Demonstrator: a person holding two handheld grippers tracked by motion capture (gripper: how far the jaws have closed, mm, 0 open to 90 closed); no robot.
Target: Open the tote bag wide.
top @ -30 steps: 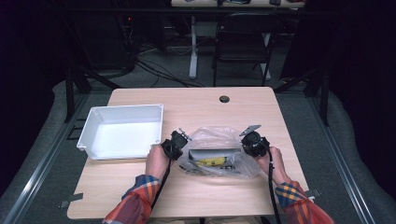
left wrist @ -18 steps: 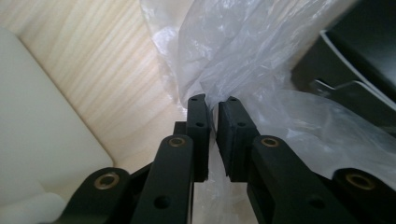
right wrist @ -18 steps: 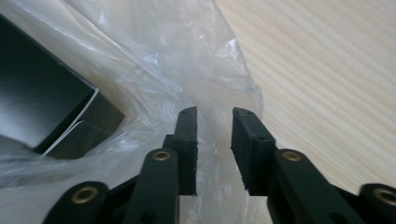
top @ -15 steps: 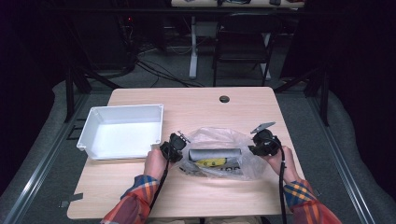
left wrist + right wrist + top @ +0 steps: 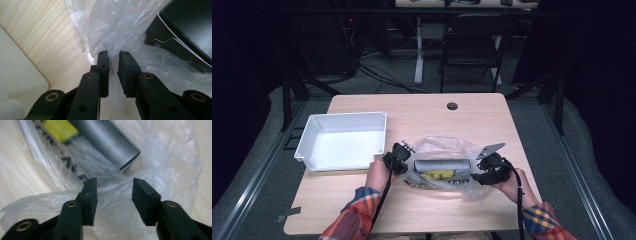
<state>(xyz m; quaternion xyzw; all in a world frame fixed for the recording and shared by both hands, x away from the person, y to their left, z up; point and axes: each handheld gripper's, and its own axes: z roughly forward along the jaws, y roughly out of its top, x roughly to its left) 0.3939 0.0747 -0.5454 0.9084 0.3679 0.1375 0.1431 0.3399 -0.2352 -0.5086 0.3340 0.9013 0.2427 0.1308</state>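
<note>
Pale wooden table (image 5: pixel 422 115) carries a clear plastic bag (image 5: pixel 444 150) holding a grey box (image 5: pixel 441 164), beside a white bin (image 5: pixel 343 141). My left gripper (image 5: pixel 113 65), jaws just eased, has film in a narrow gap; my right gripper (image 5: pixel 114 195) has just been opening, spread clear of film. Regrip both edges evenly before lifting.

Both forearms come in from six o'clock in plaid sleeves, hands low over the surface. The left tongs (image 5: pixel 406 159) point toward three o'clock, jaws slightly parted with a narrow gap, having just eased open. The right tongs (image 5: pixel 476 176) point toward nine o'clock, jaws spread wider, having just been opening.
</note>
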